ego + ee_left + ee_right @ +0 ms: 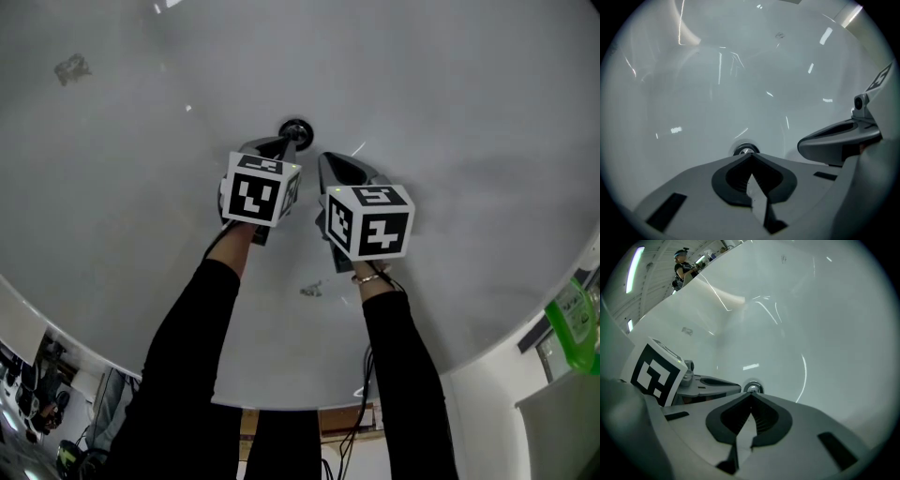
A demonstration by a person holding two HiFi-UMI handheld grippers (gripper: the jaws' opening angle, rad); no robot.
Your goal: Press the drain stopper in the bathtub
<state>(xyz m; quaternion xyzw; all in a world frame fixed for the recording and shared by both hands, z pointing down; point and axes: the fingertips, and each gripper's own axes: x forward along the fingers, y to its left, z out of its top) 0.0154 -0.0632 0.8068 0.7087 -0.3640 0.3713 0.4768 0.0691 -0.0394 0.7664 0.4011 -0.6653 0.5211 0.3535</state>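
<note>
The round chrome drain stopper [294, 129] sits in the white floor of the bathtub [450, 103]. My left gripper [286, 146] is shut, its tips right at the stopper's near edge. The left gripper view shows the stopper [745, 150] just beyond my closed left gripper [751, 157]; contact cannot be told. My right gripper [328, 164] is shut too, hovering a little to the right of and nearer than the drain. In the right gripper view the stopper [753, 387] peeks over my shut right gripper [751, 396], with the left gripper [717, 384] beside it.
The tub wall curves up all round; its rim [94, 352] runs along the near side. A small scuff mark [311, 290] lies on the tub floor near my arms, another mark [71, 67] at far left. A green bottle [574, 323] stands outside the tub at right.
</note>
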